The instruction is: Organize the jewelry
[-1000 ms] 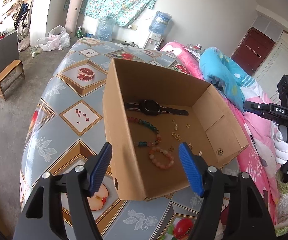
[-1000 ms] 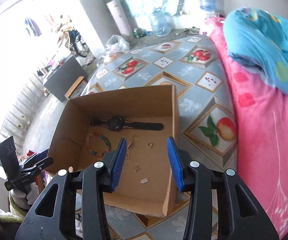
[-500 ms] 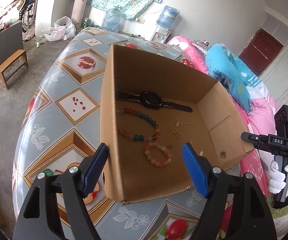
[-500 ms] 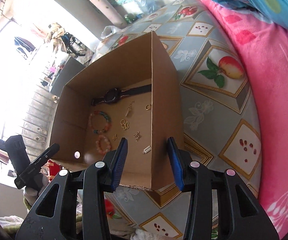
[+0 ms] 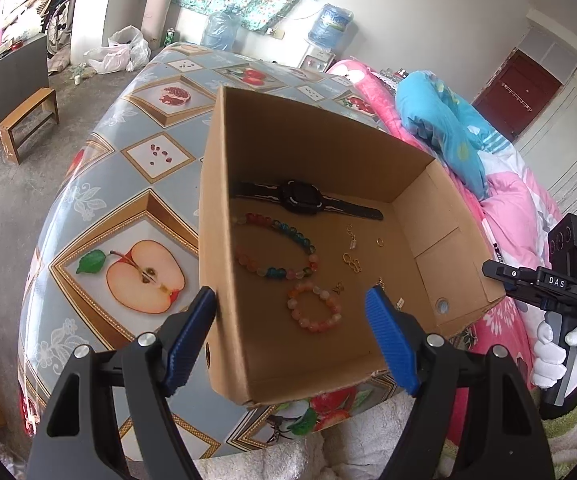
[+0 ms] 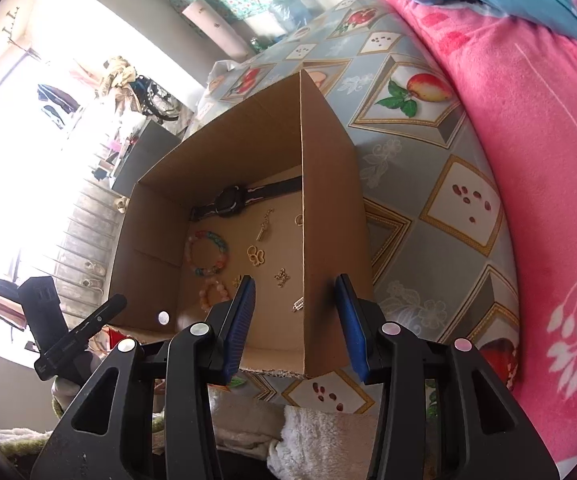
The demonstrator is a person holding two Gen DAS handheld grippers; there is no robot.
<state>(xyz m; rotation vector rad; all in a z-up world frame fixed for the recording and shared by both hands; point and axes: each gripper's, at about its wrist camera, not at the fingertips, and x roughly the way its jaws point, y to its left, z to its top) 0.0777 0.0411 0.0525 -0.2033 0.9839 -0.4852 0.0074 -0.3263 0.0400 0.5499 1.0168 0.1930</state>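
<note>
Both ribbed blue-padded grippers are straddling walls of the corrugated box, empty: left gripper gaping wide, having just opened further; right gripper standing half-open

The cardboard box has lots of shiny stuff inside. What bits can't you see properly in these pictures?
- Small gold pieces on the floor of the cardboard box: too small in both views to name.
- Black watch: right wrist view, the box's right wall hides one strap end.
- Peach bead bracelet: right wrist view, partly behind the right gripper.
- Window side: right wrist view, washed out by glare.
</note>
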